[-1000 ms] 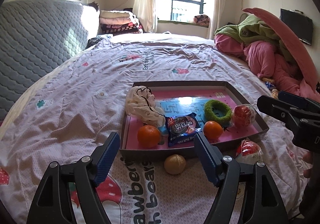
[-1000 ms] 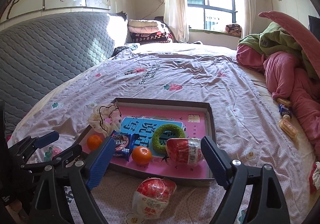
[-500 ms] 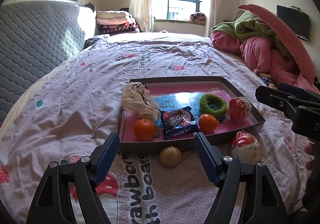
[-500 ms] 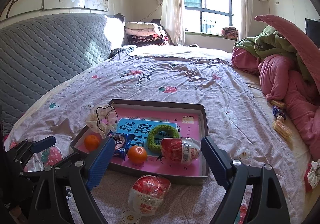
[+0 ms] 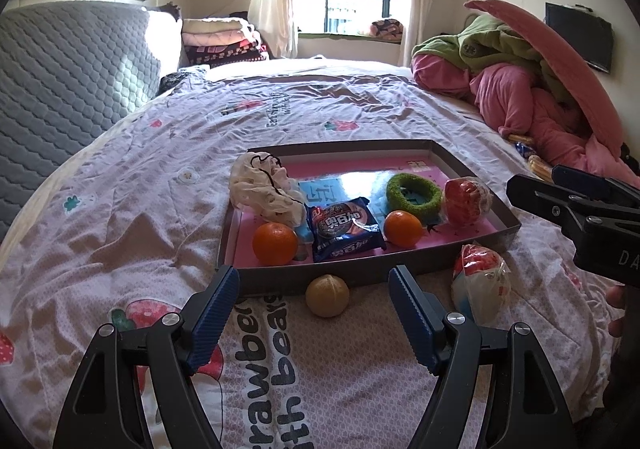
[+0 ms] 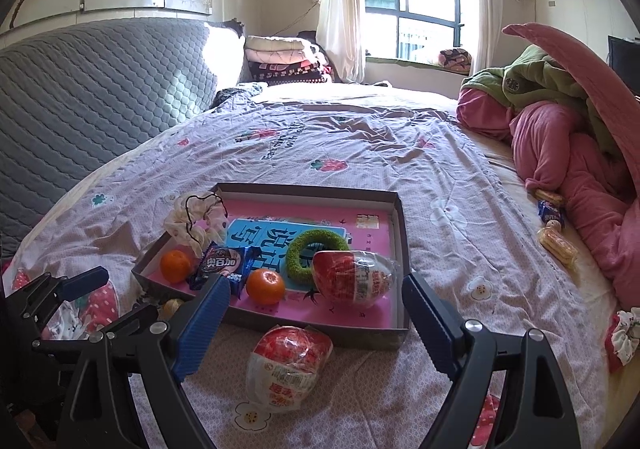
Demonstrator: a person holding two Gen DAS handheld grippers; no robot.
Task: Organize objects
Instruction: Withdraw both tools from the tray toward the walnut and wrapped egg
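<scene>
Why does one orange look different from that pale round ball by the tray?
The left orange is bright orange and sits inside the tray; the pale ball is dull tan and lies outside on the bedspread, against the tray's front wall. The orange looks slightly bigger. Both are round and unwrapped.

Bright daylight from the window [image 6: 412, 5] overexposes it; a sun patch glares on the headboard [image 6: 188, 81] below-left; fisheye edges darken.

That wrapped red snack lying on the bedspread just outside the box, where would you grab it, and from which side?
Probably across its plump middle. The wrapped red snack lies lengthwise, pointing toward the box, and sits between the open right gripper fingers. Come from above and the near side, fingers on its long flanks; the crinkly wrapper ends look too loose to hold.
</scene>
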